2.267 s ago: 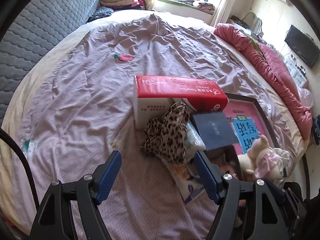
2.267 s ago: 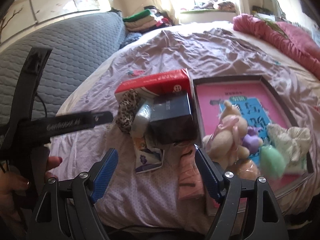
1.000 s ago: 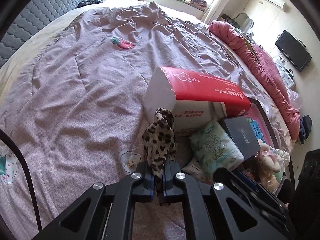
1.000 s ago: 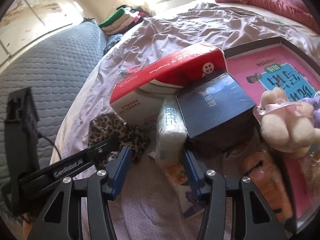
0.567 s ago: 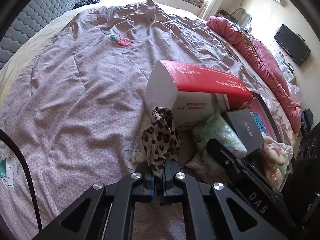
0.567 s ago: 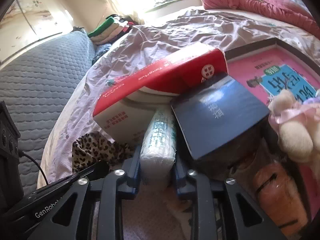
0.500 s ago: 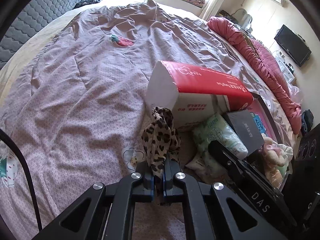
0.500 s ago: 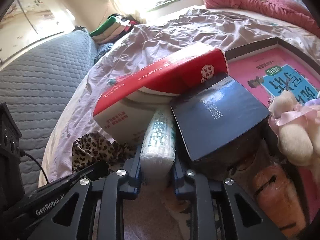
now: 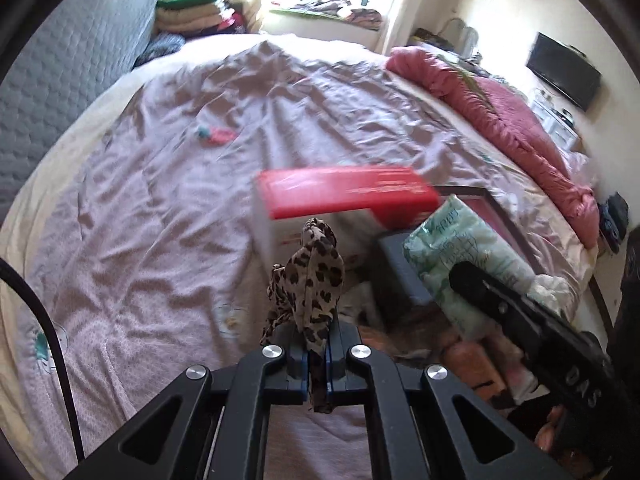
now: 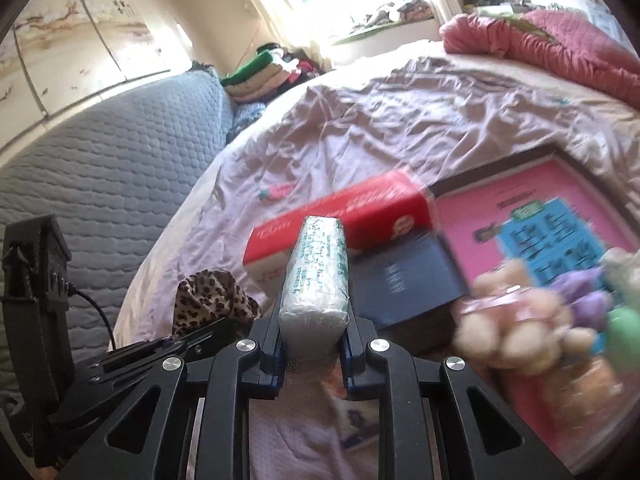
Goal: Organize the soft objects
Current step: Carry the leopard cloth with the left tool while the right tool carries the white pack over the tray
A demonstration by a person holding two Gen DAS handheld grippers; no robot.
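Note:
My left gripper [image 9: 316, 364] is shut on a leopard-print cloth [image 9: 310, 280] and holds it above the bed. My right gripper [image 10: 313, 344] is shut on a white and green tissue pack [image 10: 316, 268], lifted off the bed; the pack also shows in the left wrist view [image 9: 460, 248]. The cloth shows at lower left in the right wrist view [image 10: 212, 300]. A cream plush toy [image 10: 516, 312], a purple one [image 10: 588, 296] and a green one [image 10: 624, 328] lie on a pink board [image 10: 492, 208].
A red and white tissue box [image 9: 340, 196] and a dark blue box [image 10: 404, 276] lie on the mauve bedsheet [image 9: 140, 220]. A pink quilt [image 9: 500, 116] runs along the right. A grey padded headboard [image 10: 100, 168] is at left. Folded clothes [image 9: 192, 12] are stacked far back.
Both grippers have risen: the tissue pack has come up off the bed, and the leopard cloth is held higher. The view is blurred by motion.

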